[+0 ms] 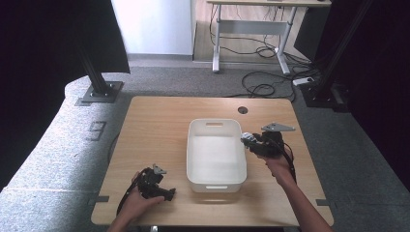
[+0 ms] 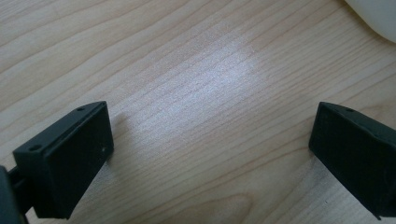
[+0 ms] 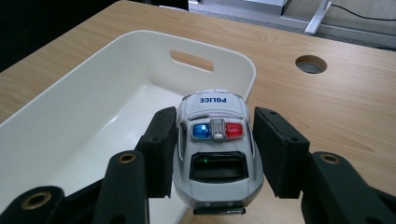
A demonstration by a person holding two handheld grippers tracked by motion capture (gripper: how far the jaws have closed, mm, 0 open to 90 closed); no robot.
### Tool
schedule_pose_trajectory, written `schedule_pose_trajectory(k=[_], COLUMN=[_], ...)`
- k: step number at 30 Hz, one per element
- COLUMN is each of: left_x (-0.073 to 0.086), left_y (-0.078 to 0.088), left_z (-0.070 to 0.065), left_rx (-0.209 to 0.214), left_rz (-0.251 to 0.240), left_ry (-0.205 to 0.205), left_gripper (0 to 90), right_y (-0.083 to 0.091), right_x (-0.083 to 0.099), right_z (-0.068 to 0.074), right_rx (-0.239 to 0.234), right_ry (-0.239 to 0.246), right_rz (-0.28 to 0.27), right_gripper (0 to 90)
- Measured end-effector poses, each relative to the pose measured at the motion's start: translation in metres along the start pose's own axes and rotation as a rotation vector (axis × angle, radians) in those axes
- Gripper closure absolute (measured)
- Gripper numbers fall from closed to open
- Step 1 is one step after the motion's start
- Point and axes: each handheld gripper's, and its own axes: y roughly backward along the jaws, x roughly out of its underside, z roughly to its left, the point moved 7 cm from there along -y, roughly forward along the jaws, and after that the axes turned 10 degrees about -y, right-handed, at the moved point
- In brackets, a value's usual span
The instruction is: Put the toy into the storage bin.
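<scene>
A white and grey toy police car (image 3: 215, 140) with blue and red roof lights sits between the jaws of my right gripper (image 3: 212, 128), which is shut on its sides. The car (image 1: 247, 137) hangs at the right rim of a white plastic bin (image 1: 215, 123), nose pointing over the rim (image 3: 93, 56) into the bin's bare inside. My right gripper (image 1: 249, 141) comes in from the right side of the bin. My left gripper (image 1: 167, 194) rests low over the table near the front left, its jaws (image 2: 212, 140) open wide with only bare wood between them.
The wooden table (image 1: 154, 125) carries the bin at its middle, and a round cable hole (image 1: 242, 110) lies behind the bin. Black stands, cables and a desk are on the floor beyond the table. A corner of the bin (image 2: 373, 18) lies just ahead of the left gripper.
</scene>
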Motion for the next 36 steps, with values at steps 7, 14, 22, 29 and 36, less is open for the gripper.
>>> schedule_pose_trajectory(k=[7, 14, 22, 29, 36], left_x=[0.0, 0.0, 0.001, 0.001, 0.001], left_y=[0.0, 0.0, 0.0, 0.0, 0.0], left_z=[0.0, 0.0, 0.0, 0.0, 0.0], left_rx=[0.002, 0.002, 0.001, 0.001, 0.001], left_rz=[-0.001, 0.0, 0.0, -0.001, -0.001], left_ry=[-0.003, -0.005, -0.003, -0.002, -0.003], left_gripper=[0.0, 0.0, 0.1, 0.1, 0.1], right_y=[-0.004, -0.009, -0.014, -0.02, -0.027], right_x=[-0.003, -0.002, -0.004, -0.004, -0.003], right_z=[0.003, 0.008, 0.015, 0.021, 0.027], right_rx=[-0.005, -0.009, -0.014, -0.018, -0.024], right_ry=[-0.002, 0.004, 0.011, 0.022, 0.024], right_rz=[0.0, 0.01, 0.011, 0.025, 0.034], right_gripper=[50.8, 50.8, 50.9, 50.9, 50.9])
